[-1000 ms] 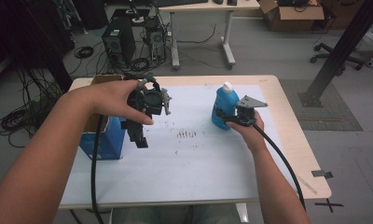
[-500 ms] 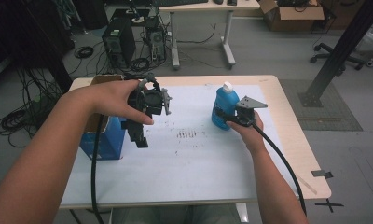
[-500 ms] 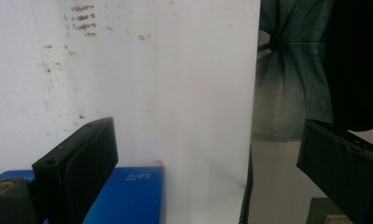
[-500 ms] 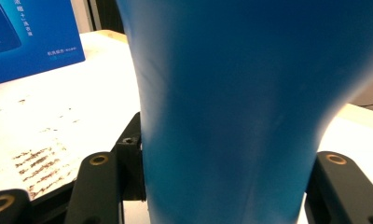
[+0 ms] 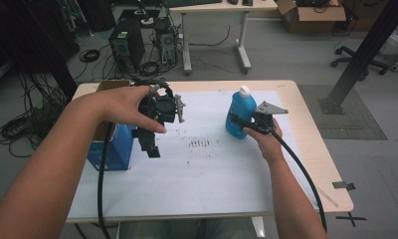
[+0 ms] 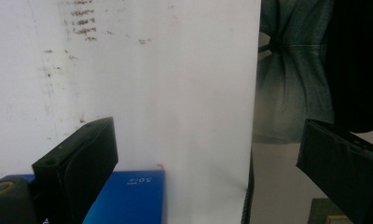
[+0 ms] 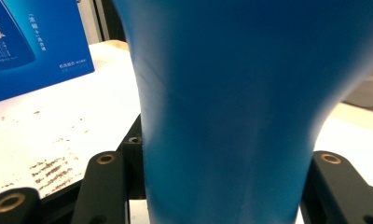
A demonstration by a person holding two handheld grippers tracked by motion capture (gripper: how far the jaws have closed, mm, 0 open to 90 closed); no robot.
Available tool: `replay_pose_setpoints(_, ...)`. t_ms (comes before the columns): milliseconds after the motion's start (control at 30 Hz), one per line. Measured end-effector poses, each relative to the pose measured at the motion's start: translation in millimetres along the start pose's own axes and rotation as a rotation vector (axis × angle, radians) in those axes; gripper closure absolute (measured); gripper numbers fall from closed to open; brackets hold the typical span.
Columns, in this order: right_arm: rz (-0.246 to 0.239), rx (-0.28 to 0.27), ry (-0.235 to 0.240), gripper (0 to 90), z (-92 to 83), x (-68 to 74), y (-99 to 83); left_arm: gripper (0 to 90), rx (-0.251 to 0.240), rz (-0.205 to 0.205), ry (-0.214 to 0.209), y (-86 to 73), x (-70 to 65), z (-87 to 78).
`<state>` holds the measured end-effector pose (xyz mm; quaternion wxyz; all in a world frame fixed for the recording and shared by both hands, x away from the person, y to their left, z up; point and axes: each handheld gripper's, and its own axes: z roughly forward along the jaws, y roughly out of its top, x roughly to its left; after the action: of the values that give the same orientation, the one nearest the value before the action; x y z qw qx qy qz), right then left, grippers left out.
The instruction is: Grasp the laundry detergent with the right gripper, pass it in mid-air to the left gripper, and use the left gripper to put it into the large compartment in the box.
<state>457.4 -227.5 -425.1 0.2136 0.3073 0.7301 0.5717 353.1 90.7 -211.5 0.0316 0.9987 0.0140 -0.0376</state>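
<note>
The blue bottle (image 5: 239,113) stands upright on the white sheet of the counter (image 5: 222,184), toward its far right, its white cap (image 5: 244,90) on top. The right tongs (image 5: 244,122) are closed around its lower body — in the right gripper view the blue wall (image 7: 231,107) sits squarely between the two black jaws, which press on either flank, so the bottle looks firmly gripped while its base is on the sheet or very near it. The left tongs (image 5: 149,144) hang in the air over the left part of the counter, tilted down toward the sheet, jaws spread wide with nothing between them; just beneath and to their left stands the open blue box (image 5: 110,144), whose printed side also shows in the right gripper view (image 7: 35,42). Judging by this, the step in hand is the grasp on the bottle, likely ahead of carrying it to the box. The next move would call for a steady lift without tipping, across the smudged marks (image 5: 199,143) — and perhaps the left tongs steadying the box.
</note>
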Motion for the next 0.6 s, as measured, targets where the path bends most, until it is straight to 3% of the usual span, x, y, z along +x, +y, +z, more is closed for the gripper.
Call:
replay_pose_setpoints(333, -0.038, 0.007, 0.014, 46.9, -10.6, -3.9, 13.6, 5.3, -0.002, -0.014, 0.016, -1.3, 0.2, -2.7)
replay_pose_setpoints(600, -0.067, -0.007, 0.056, 46.9, -22.3, -7.2, 36.8, 5.2, -0.003, -0.018, 0.018, -0.3, -0.7, -4.5)
